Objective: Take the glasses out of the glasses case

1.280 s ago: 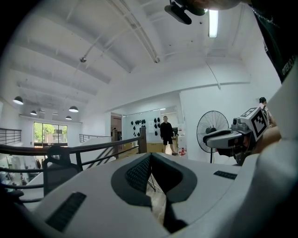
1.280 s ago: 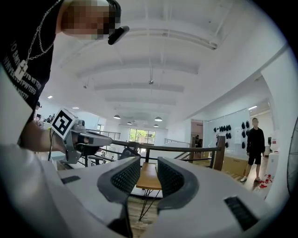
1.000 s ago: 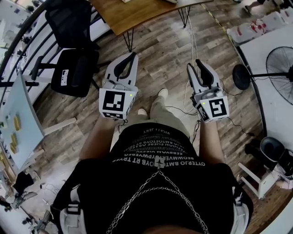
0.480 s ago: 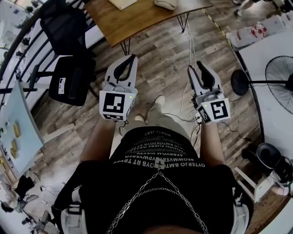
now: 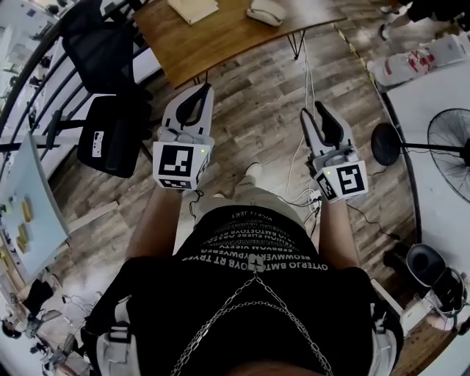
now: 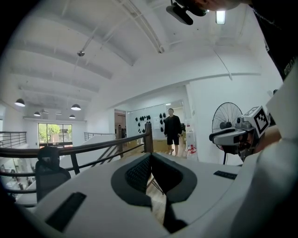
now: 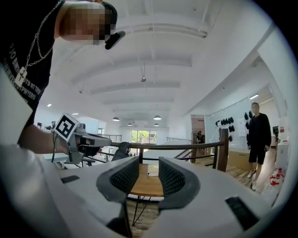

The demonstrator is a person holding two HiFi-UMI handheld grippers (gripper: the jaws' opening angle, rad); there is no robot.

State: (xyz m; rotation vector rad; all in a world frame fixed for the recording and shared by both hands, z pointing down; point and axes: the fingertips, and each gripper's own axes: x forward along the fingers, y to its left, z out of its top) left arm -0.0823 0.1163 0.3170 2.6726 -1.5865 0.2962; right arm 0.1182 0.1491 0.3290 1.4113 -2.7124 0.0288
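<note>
Both grippers are held out level over the wooden floor, well short of the wooden worktop (image 5: 220,37) at the far end. On the worktop's far right part lies a pale rounded thing, probably the glasses case (image 5: 266,10). It looks closed, and no glasses can be seen. To its left is a flat tan pad or folder (image 5: 192,7). The case's long axis seems to run left to right across the view.

The left gripper (image 5: 198,89) has its tips pressed together on nothing. The right gripper (image 5: 314,111) has just been opening its jaws, which are spread with nothing between them.

The case lies far ahead, between the two grippers' lines and slightly nearer the right one. The right hand therefore looks better placed to reach it first.
</note>
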